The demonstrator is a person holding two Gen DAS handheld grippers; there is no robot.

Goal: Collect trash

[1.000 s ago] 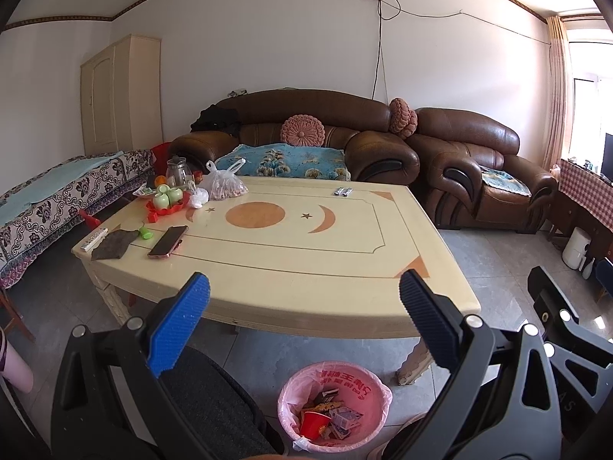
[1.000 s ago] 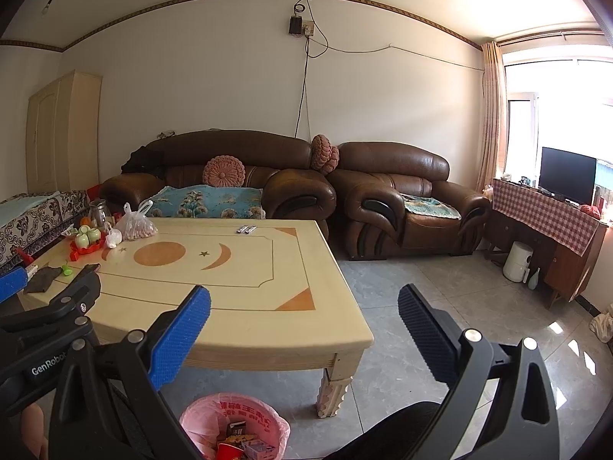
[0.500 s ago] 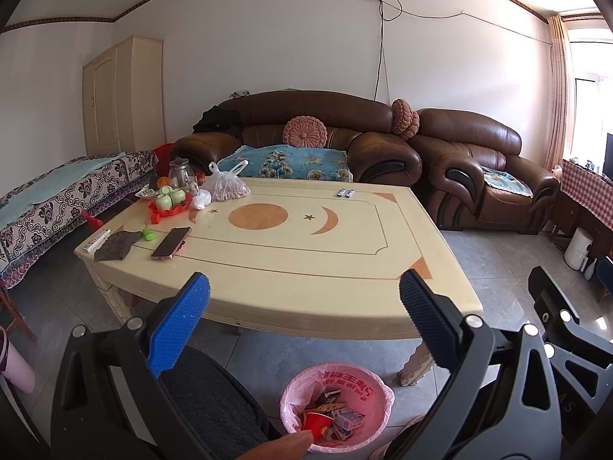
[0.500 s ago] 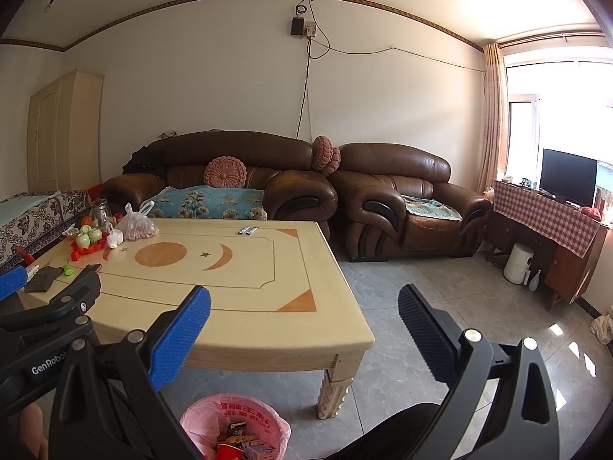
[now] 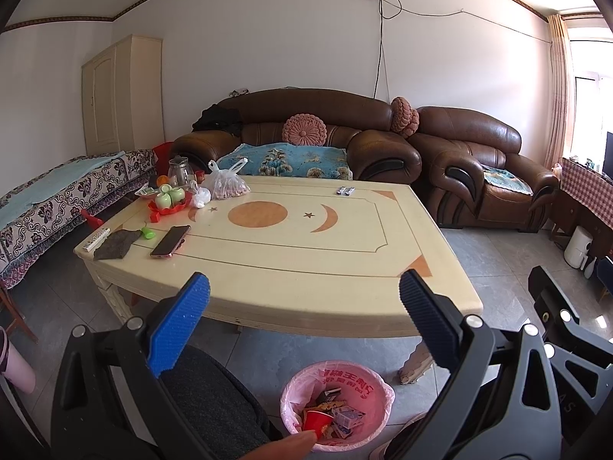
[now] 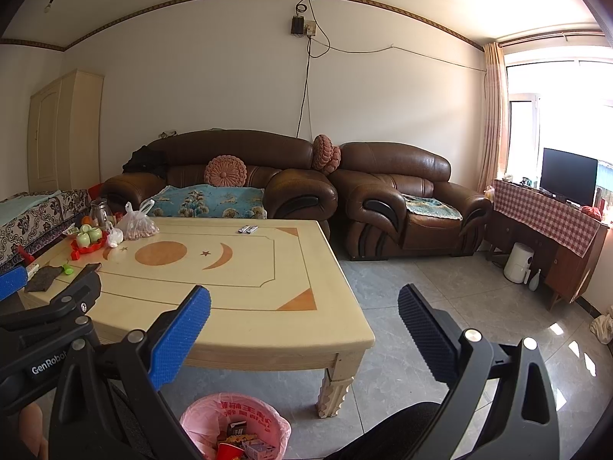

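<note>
Since a second ago, little has shifted: both grippers hang in nearly the same spots over the floor at the near edge of the table (image 5: pixel 306 245), and a fingertip (image 5: pixel 302 439) has come into the bottom of the left wrist view, touching the near rim of the bin (image 5: pixel 337 402).

That bin, lined with a pink bag, stands on the grey floor just in front of the table, near its front right leg (image 5: pixel 415 360). Inside lie a red cup (image 5: pixel 316 419), a small carton (image 5: pixel 346 418) and other wrappers.

The left gripper (image 5: pixel 304 318) has its blue-padded fingers spread wide apart with nothing between them. The right gripper (image 6: pixel 304 329) is likewise spread wide and empty; its black frame shows at the right edge of the left wrist view, and the left one's frame shows at the left edge of the right wrist view.

On the table's far left end sit a red tray of green cups (image 5: pixel 168 199), a glass teapot (image 5: pixel 180 170) behind it, a clear bag of nuts (image 5: pixel 228 186) and a small white bag (image 5: pixel 201 197). Nearer along the table's left side lie a phone (image 5: pixel 170 241), a dark cloth (image 5: pixel 115 243), a white remote (image 5: pixel 95 239) and a small green item (image 5: pixel 147 233). Two small silver packets (image 5: pixel 345 191) lie at the table's far edge. A brown sofa (image 5: pixel 299 134) stands behind the table.
</note>
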